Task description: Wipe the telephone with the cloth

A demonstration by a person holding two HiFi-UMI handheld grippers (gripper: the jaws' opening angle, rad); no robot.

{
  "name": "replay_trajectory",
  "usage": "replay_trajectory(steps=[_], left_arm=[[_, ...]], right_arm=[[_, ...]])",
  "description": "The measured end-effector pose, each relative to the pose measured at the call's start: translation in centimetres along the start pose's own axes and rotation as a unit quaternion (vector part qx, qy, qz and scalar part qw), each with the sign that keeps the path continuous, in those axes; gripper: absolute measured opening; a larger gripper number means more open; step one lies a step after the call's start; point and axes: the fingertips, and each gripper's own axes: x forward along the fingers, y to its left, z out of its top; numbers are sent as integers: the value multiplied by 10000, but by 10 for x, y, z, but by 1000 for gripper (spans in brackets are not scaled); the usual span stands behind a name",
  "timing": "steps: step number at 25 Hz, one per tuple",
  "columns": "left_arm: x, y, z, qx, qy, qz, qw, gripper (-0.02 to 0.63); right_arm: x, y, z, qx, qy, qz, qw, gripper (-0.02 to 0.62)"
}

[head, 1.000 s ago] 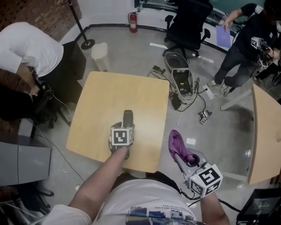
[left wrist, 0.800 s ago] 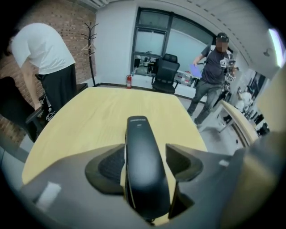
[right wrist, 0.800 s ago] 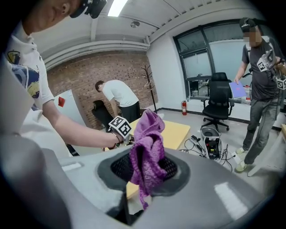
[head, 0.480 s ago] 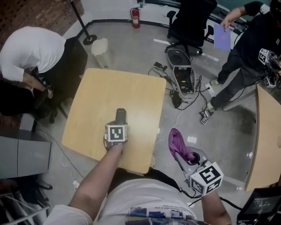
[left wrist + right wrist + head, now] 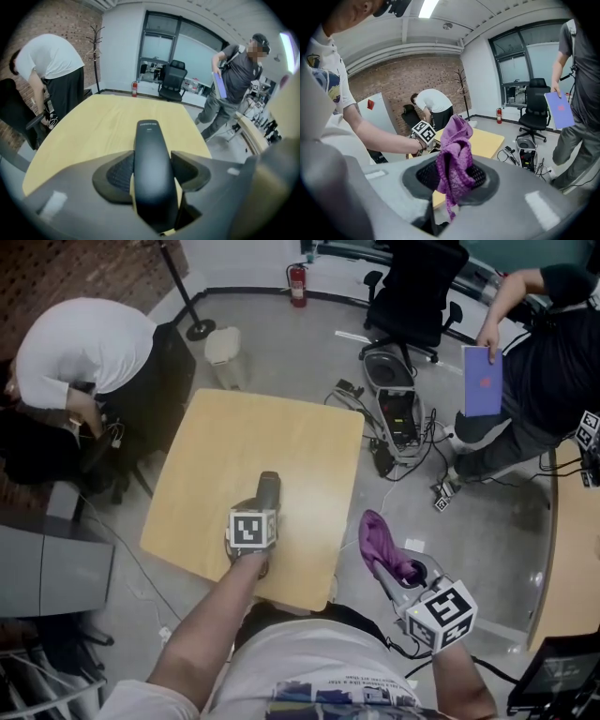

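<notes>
Wooden bench [image 5: 281, 427]: near its front edge, left tongs [image 5: 265, 514] have just closed on the phone [image 5: 270, 486]. Right tongs [image 5: 398, 576] grip the cloth [image 5: 380, 545], beyond the front right corner. Best to steady the phone and stroke lengthwise.

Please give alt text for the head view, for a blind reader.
The left gripper holds a black telephone handset over a wooden table, its jaws having just closed further on it. The right gripper holds a purple cloth beside the table, apart from the handset.
</notes>
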Motion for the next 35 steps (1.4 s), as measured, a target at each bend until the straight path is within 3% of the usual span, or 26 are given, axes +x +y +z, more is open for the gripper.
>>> replay_trajectory(steps=[6, 10, 18, 27, 31, 35], left_arm=[[-40, -20, 23, 172, -645, -737, 9950, 259], [-84, -26, 32, 501, -1090, -1116, 9865, 259], [-151, -33, 36, 1000, -1588, -1760, 9663, 258], [-198, -46, 24, 2299, -1894, -2132, 9305, 258], [-203, -37, 6, 2577, -1878, -2219, 9215, 259], [-207, -30, 0, 2761, -1925, -2308, 9129, 259]], right_arm=[[15, 19, 18, -180, -33, 32, 9998, 86], [34, 42, 38, -391, -91, 115, 9991, 86], [76, 103, 90, -924, -188, 434, 9946, 86], [126, 179, 136, -1530, -4, 722, 9856, 86], [147, 201, 124, -1609, 211, 865, 9829, 86], [153, 202, 122, -1613, 309, 685, 9840, 86]])
